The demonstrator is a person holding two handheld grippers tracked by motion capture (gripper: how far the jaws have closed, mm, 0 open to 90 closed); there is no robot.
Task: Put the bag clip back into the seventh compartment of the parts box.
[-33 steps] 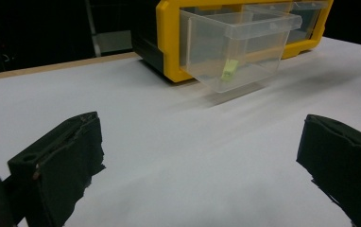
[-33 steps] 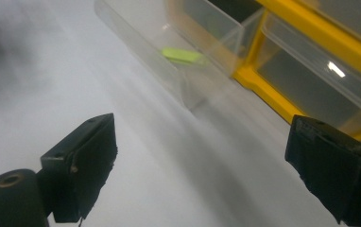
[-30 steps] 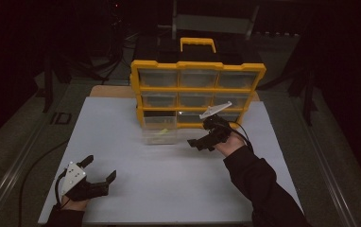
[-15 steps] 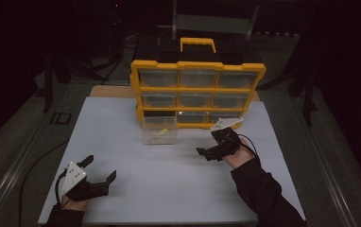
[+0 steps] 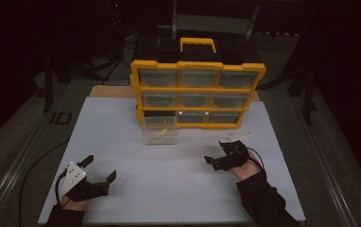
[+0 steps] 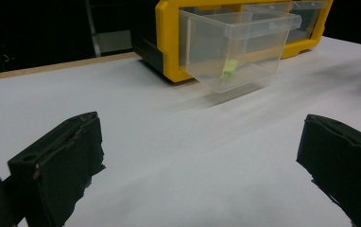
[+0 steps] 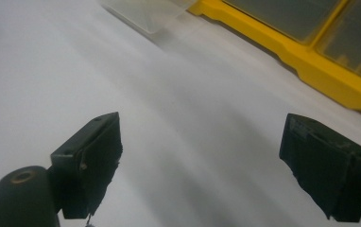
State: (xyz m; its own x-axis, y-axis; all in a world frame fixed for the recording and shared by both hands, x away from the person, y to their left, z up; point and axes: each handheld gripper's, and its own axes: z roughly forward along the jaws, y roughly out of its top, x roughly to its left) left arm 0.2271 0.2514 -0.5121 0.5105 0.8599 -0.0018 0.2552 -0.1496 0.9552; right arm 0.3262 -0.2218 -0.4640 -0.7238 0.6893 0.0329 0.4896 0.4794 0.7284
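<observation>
Both grippers are released, jaws spread wide with nothing between them. On the high view, the right gripper (image 5: 219, 160) sits low over the white tabletop (image 5: 122, 142) toward its right edge, and the left gripper (image 5: 96, 171) rests near the front left corner, well apart from the work.

The thing in hand is the small clear plastic drawer (image 5: 160, 133), drawn out of the bottom-left slot of the yellow plastic organiser case with rows of translucent compartments (image 5: 198, 94). That case stands upright toward the far edge of the tabletop. The drawer rests on the tabletop just in front of its slot; whether it touches the frame I cannot tell. A small pale green piece (image 6: 229, 69) lies inside, against the drawer's bottom.

The next step is probably to reach for the drawer or its contents with the right gripper. To do it well, approach level and square to the drawer's front lip, because the thin, glossy walls are slick and likely to skid on the smooth matte sheet if pushed from one side. Close on the rim rather than the flat wall, and gently, since the plastic looks light and flexible. The padded black jaws should give some grip.
</observation>
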